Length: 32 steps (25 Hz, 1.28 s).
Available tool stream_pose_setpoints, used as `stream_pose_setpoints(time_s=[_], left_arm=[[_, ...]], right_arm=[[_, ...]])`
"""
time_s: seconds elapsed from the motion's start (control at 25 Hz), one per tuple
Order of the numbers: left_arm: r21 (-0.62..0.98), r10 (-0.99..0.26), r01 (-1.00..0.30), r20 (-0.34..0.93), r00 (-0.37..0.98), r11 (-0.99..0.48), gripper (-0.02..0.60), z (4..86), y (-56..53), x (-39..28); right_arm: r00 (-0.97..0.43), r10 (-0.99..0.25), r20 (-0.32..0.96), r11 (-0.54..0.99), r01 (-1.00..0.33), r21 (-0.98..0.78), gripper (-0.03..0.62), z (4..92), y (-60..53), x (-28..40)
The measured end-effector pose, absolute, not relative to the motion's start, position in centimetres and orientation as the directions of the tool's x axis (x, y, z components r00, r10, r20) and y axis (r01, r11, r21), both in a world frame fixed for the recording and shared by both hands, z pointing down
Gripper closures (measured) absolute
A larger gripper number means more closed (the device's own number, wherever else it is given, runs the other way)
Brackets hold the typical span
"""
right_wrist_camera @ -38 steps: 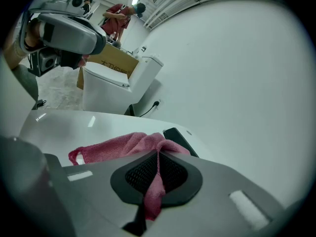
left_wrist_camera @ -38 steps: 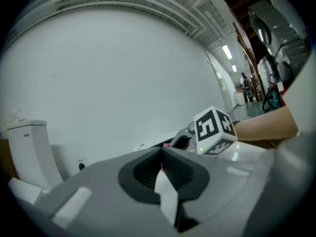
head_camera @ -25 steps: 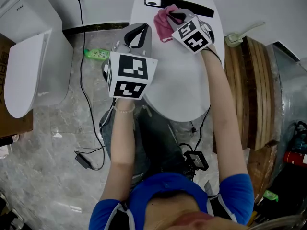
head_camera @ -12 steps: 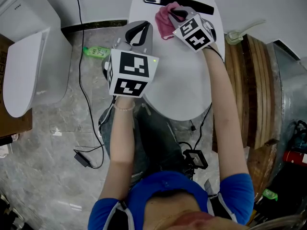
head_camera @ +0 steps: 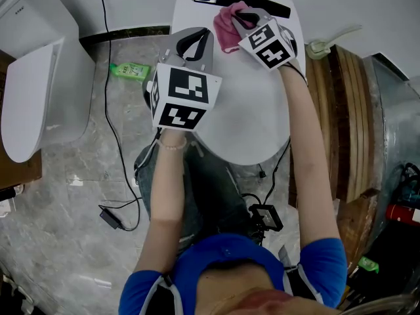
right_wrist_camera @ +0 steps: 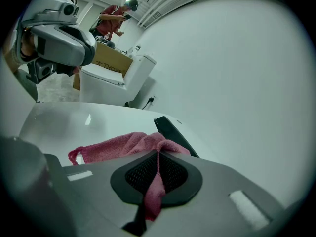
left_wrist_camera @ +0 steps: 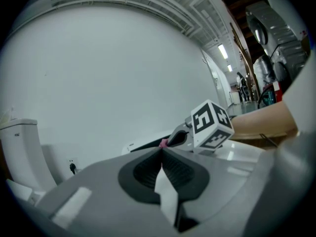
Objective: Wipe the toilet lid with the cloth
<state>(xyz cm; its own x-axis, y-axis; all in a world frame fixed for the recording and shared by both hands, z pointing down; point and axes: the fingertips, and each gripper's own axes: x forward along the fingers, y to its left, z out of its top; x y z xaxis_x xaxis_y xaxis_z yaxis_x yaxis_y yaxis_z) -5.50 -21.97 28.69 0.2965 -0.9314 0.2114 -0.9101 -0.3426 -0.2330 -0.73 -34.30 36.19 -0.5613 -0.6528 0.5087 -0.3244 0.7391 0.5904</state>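
Observation:
The white toilet lid [head_camera: 249, 117] lies closed below me, with a black strip [head_camera: 262, 6] across its back. A pink cloth [head_camera: 226, 30] rests bunched on the lid just in front of that strip. My right gripper [head_camera: 243, 20] is shut on the cloth, and a fold of the pink cloth [right_wrist_camera: 123, 147] is pinched between the jaws of the right gripper [right_wrist_camera: 158, 168]. My left gripper [head_camera: 192, 46] hovers over the lid's left edge, shut and holding nothing. In the left gripper view the left gripper [left_wrist_camera: 161, 154] points at the right gripper's marker cube [left_wrist_camera: 211, 125].
A second toilet [head_camera: 39, 90] stands at the left, with a green bottle [head_camera: 128, 71] and a black cable [head_camera: 113, 120] on the stone floor between. Wooden boards [head_camera: 348, 110] lean at the right. A power adaptor [head_camera: 266, 216] lies near my knees. People [right_wrist_camera: 113, 19] stand far off.
The right gripper has slid the cloth slightly to the right along the back of the lid. The left gripper has drifted a little towards the lid. Both stay shut.

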Motion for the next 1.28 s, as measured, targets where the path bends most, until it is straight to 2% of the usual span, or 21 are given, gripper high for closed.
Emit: stream_pose_setpoints(time_s=[1.28], left_arm=[[-0.253, -0.923, -0.898, 0.239, 0.302, -0.359, 0.578, 29.4, -22.4, -4.6]], right_arm=[[-0.547, -0.663, 0.511, 0.737, -0.358, 0.573, 0.595, 36.2, -35.1, 2.4]])
